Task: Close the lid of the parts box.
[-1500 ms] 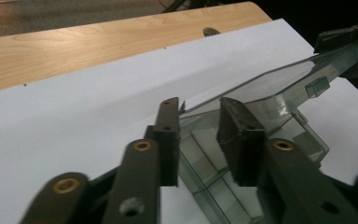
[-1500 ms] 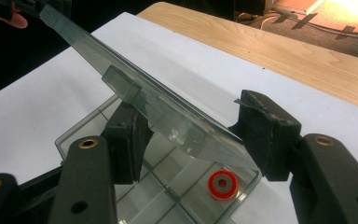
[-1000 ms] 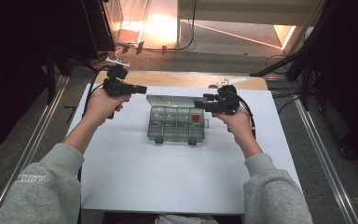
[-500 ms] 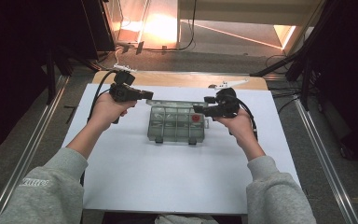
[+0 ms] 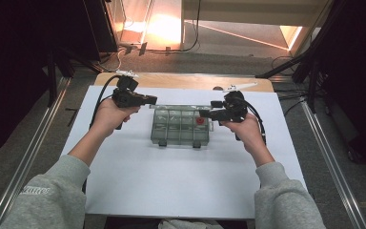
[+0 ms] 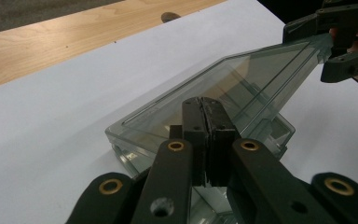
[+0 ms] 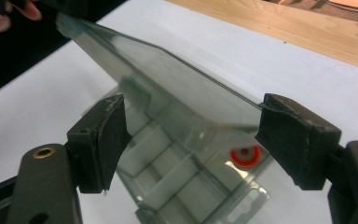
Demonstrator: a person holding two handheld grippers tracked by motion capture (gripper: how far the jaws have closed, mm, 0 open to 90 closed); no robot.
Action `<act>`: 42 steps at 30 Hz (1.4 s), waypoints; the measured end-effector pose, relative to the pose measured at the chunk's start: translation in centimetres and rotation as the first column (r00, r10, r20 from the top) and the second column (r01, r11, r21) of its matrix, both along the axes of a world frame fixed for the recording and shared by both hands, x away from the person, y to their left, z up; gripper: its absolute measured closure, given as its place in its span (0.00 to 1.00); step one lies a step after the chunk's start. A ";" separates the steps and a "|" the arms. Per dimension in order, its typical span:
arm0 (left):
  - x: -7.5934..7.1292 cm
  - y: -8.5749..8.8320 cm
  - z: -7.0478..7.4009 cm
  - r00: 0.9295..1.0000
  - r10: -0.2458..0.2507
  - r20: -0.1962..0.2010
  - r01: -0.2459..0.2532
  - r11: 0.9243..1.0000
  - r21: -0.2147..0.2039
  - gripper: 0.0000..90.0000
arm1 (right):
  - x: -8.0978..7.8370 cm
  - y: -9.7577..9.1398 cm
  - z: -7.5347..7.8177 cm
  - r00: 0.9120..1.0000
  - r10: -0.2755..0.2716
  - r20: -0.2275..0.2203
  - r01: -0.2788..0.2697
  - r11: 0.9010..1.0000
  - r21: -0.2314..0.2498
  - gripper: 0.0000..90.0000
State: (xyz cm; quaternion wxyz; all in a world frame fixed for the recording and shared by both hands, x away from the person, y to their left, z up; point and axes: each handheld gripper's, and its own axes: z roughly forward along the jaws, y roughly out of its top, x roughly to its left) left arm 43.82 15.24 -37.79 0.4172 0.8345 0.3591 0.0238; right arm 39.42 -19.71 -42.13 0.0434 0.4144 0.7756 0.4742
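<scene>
Now the organizer lid [image 7: 177,88] stands between the right gripper's [image 7: 191,140] just-opened fingers [image 7: 107,135]

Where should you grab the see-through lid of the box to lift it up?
Best by the lid's thin free edge at a corner, coming in from the box's end. The lid tilts up there, so fingers can likely slip on either side.

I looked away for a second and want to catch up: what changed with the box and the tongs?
The right tongs have just been opening and now straddle the raised lid without pressing it. The left tongs moved in toward the box, shut on the lid's other end. The box stayed put on the white sheet.
</scene>
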 end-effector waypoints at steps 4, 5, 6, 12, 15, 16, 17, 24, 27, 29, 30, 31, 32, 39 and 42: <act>-0.4 0.1 -0.4 1.000 0.000 -0.008 0.000 1.000 0.001 0.98 | -0.7 -0.3 0.2 1.000 -0.007 0.004 0.007 0.999 0.033 0.29; -0.4 0.2 -0.5 1.000 -0.002 -0.007 0.002 1.000 0.001 0.99 | -0.8 -0.2 0.2 1.000 -0.008 0.005 0.008 1.000 0.026 0.29; -0.5 0.2 -0.6 1.000 -0.003 -0.006 0.003 1.000 -0.001 0.99 | -1.0 -0.1 0.3 1.000 -0.006 0.002 0.006 1.000 0.022 0.29; -1.2 0.5 -0.8 1.000 -0.009 0.003 0.010 1.000 -0.022 0.98 | -1.6 0.1 0.5 1.000 0.002 0.015 -0.003 0.999 0.036 0.30; -1.6 0.6 -1.0 1.000 -0.009 0.009 0.010 1.000 -0.027 0.98 | -1.9 0.2 0.7 1.000 0.001 0.020 -0.002 0.999 0.033 0.30; -1.7 0.6 -1.1 1.000 -0.013 0.011 0.013 1.000 -0.028 0.98 | -1.9 0.3 0.8 1.000 0.003 0.026 -0.004 1.000 0.029 0.31; -1.8 0.6 -1.2 1.000 -0.015 0.013 0.015 0.999 -0.032 0.98 | -2.0 0.3 0.8 1.000 0.004 0.028 -0.005 1.000 0.029 0.31; -2.4 0.8 -2.1 1.000 -0.024 0.014 0.025 0.999 -0.027 0.98 | -2.3 0.6 0.5 1.000 -0.002 0.029 0.002 1.000 0.021 0.34; -2.6 1.0 -2.3 1.000 -0.020 0.013 0.021 0.999 -0.032 0.98 | -2.4 0.8 0.3 1.000 -0.001 0.023 0.001 1.000 0.014 0.36; -2.7 1.1 -2.5 1.000 -0.019 0.015 0.019 0.999 -0.031 0.98 | -2.5 0.9 0.2 1.000 0.003 0.023 -0.004 1.000 0.012 0.37; -2.8 1.1 -2.5 1.000 -0.015 0.014 0.016 0.999 -0.033 0.98 | -2.6 1.0 0.2 1.000 0.004 0.024 -0.004 1.000 0.011 0.38; -2.9 1.1 -2.6 1.000 -0.017 0.024 0.018 0.999 -0.029 0.98 | -2.7 1.0 0.2 1.000 0.007 0.026 -0.007 1.000 0.009 0.39; -3.1 1.1 -2.6 0.999 -0.015 0.032 0.016 0.999 -0.029 0.98 | -2.7 1.1 0.2 1.000 0.008 0.027 -0.009 1.000 0.006 0.40; -3.8 1.0 -3.1 0.999 -0.026 0.037 0.027 0.999 -0.031 0.98 | -3.0 1.1 0.0 0.999 0.027 0.035 -0.028 0.999 0.016 0.55; -4.0 1.0 -3.3 0.999 -0.026 0.035 0.027 0.999 -0.029 0.98 | -3.2 1.2 0.0 0.999 0.024 0.037 -0.024 1.000 0.002 0.61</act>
